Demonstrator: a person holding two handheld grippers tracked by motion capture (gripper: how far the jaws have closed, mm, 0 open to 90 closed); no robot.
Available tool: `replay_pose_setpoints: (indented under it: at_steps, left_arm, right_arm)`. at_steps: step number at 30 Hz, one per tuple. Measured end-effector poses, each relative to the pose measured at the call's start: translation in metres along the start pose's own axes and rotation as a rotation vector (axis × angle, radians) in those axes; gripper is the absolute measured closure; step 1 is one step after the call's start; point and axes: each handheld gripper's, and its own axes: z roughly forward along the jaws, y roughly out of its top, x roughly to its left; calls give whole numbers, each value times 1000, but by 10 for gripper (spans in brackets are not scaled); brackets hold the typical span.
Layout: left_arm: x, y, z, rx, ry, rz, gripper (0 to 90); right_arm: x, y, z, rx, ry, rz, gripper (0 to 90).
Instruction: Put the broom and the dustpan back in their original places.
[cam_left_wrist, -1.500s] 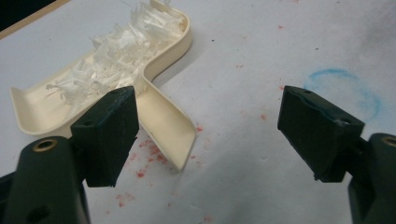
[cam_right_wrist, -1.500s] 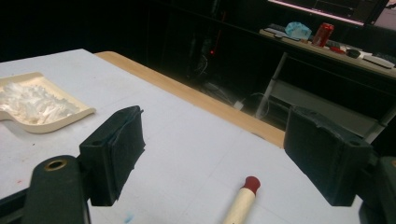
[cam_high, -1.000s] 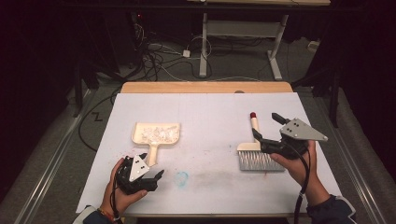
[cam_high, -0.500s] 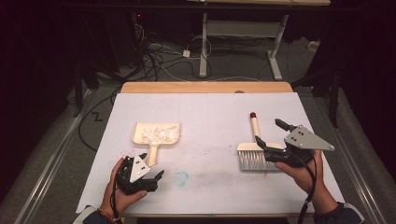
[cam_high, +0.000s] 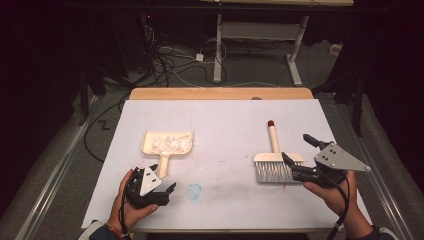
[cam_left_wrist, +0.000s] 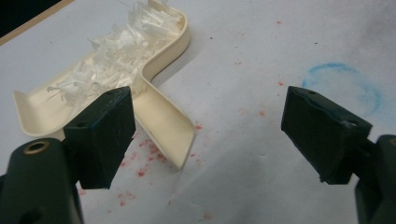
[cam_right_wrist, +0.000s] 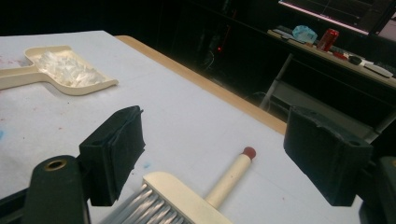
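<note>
A cream dustpan (cam_high: 166, 143) (cam_left_wrist: 112, 79) (cam_right_wrist: 65, 70) lies left of centre on the white table (cam_high: 225, 120), holding a heap of white shreds (cam_high: 167, 142) (cam_left_wrist: 116, 44). Its handle points back at my left gripper (cam_high: 162, 181) (cam_left_wrist: 205, 135), which stands open just short of the handle end with nothing between its jaws. A cream hand brush (cam_high: 274, 160) (cam_right_wrist: 196, 196) with grey bristles and a red-tipped handle lies on the right. My right gripper (cam_high: 299, 150) (cam_right_wrist: 224, 154) is open just right of the brush head, empty.
A faint blue ring (cam_high: 194, 190) (cam_left_wrist: 345, 86) is drawn on the table near the front, with red specks (cam_left_wrist: 149, 154) scattered by the dustpan handle. A wooden strip (cam_high: 220, 93) edges the far side. Cables and desk legs (cam_high: 295, 45) stand on the floor beyond.
My right gripper has drawn back toward the front right and sunk lower, away from the brush head. The left gripper, dustpan and brush have stayed put.
</note>
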Motion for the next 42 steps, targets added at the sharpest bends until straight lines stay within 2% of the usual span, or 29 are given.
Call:
replay_pose_setpoints:
  at_steps: [13,22,26,28,33,36,42]
  left_arm:
    - [0,1,1,0,0,6,170]
    - [0,2,1,-1,4,5,170]
    - [0,2,2,-1,3,7,171]
    - [0,2,2,-3,3,10,171]
    - [-1,3,2,-1,9,12,171]
    - [-2,4,1,-1,12,17,171]
    - [-6,3,-1,2,3,32,170]
  right_arm:
    - [-3,-24,-12,28,-35,-15,205]
    - [-2,-51,-19,72,-29,-14,205]
    - [-1,-65,-23,83,-29,2,205]
    - [0,-73,-25,89,-13,29,205]
    - [5,-89,-27,124,-6,19,205]
    - [6,-93,-26,139,1,18,205]
    - [7,-90,-28,130,-8,8,205]
